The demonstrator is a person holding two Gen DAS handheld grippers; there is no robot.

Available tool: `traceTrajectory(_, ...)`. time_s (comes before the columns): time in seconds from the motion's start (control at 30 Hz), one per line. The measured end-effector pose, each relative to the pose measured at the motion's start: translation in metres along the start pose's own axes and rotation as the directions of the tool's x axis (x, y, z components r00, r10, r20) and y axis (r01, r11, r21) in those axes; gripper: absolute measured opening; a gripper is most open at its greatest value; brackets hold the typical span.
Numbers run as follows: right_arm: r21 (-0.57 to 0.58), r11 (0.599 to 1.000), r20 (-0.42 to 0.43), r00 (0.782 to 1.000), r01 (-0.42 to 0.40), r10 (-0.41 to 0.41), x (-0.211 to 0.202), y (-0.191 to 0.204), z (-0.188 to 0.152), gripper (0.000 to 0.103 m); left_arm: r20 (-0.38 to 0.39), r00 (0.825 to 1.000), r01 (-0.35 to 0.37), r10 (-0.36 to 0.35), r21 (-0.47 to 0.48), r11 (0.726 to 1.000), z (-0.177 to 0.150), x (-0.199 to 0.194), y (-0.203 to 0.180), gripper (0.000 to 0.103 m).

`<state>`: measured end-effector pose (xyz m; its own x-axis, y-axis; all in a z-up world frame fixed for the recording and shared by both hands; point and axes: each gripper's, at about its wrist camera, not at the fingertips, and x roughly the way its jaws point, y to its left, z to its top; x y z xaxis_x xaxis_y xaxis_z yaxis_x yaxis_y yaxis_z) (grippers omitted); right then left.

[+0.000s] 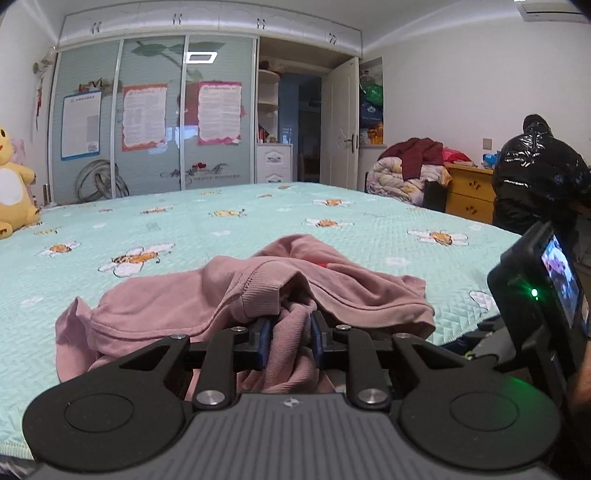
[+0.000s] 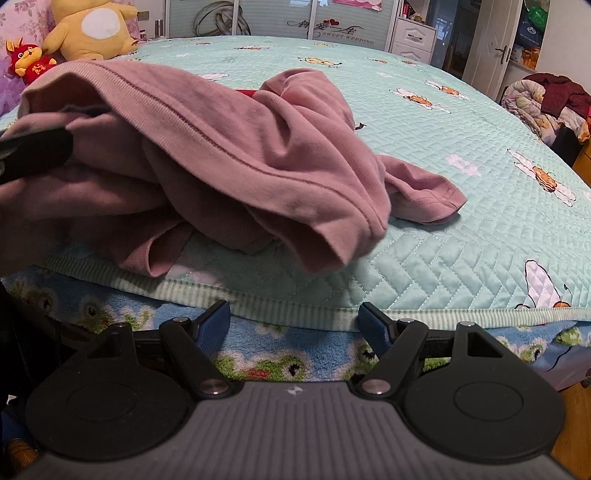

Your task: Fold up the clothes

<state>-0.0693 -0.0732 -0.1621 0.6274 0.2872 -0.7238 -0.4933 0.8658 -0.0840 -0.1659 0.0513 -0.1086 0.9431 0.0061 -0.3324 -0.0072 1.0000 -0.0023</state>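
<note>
A crumpled pink garment (image 1: 166,306) lies near the front edge of the bed, on a mint quilted cover (image 1: 258,221). My left gripper (image 1: 290,328) is shut on a bunched fold of it, and cloth fills the gap between the blue pads. In the right wrist view the pink garment (image 2: 258,147) is lifted at the left, where a dark part of the left gripper (image 2: 33,151) shows under the cloth. My right gripper (image 2: 293,321) stands open just off the bed's front edge, below the garment, with nothing between its fingers.
A yellow plush toy (image 2: 92,26) and a small red one (image 2: 29,59) sit at the bed's far left. A person in a black jacket (image 1: 535,177) bends by a wooden dresser (image 1: 469,192). A frog-pattern blanket (image 2: 277,350) hangs under the cover's hem.
</note>
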Motion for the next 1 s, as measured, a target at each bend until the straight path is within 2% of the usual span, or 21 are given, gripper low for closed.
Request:
traceTrajectory(0.1, 0.000, 1.000, 0.000, 1.000, 0.001, -0.001, 0.000, 0.000, 0.000, 0.076, -0.027, 0.999, -0.043, 0.043, -0.006, 0.999, 0.000, 0.007, 0.002, 0.032)
traceTrajectory(0.13, 0.000, 1.000, 0.001, 1.000, 0.001, -0.001, 0.000, 0.001, 0.000, 0.076, -0.033, 0.997, -0.065, 0.064, -0.008, 0.998, 0.000, 0.009, 0.003, 0.045)
traceTrajectory(0.17, -0.001, 1.000, 0.001, 1.000, 0.001, -0.001, 0.000, 0.001, -0.001, 0.076, -0.037, 0.996, -0.085, 0.084, -0.010, 0.996, -0.001, 0.010, 0.004, 0.063)
traceTrajectory(0.23, 0.000, 1.000, 0.001, 1.000, 0.000, 0.000, 0.001, 0.001, 0.000, 0.076, -0.038, 0.993, -0.116, 0.115, -0.019, 0.993, -0.001, 0.011, 0.007, 0.075)
traceTrajectory(0.33, 0.000, 1.000, 0.002, 1.000, 0.000, 0.000, 0.001, 0.001, 0.000, 0.076, -0.047, 0.991, -0.124, 0.123, -0.007, 0.992, -0.002, 0.013, 0.007, 0.076)
traceTrajectory(0.43, 0.000, 1.000, 0.002, 1.000, 0.000, 0.000, 0.001, 0.001, 0.000, 0.076, -0.061, 0.990, -0.129, 0.130, 0.014, 0.992, -0.004, 0.015, 0.007, 0.083)
traceTrajectory(0.53, 0.000, 1.000, 0.002, 1.000, 0.000, 0.000, 0.001, 0.002, 0.000, 0.076, -0.070, 0.988, -0.136, 0.137, 0.026, 0.990, -0.005, 0.018, 0.006, 0.083)
traceTrajectory(0.83, 0.000, 1.000, 0.002, 1.000, 0.000, 0.000, 0.001, 0.001, 0.000, 0.077, 0.028, 0.987, -0.161, 0.161, 0.028, 0.986, -0.003, 0.001, 0.006, 0.086)
traceTrajectory(1.0, 0.000, 1.000, 0.002, 1.000, 0.000, 0.000, 0.001, 0.001, -0.001, 0.077, 0.056, 0.970, -0.236, 0.237, -0.032, 0.971, 0.001, -0.003, 0.019, 0.086)
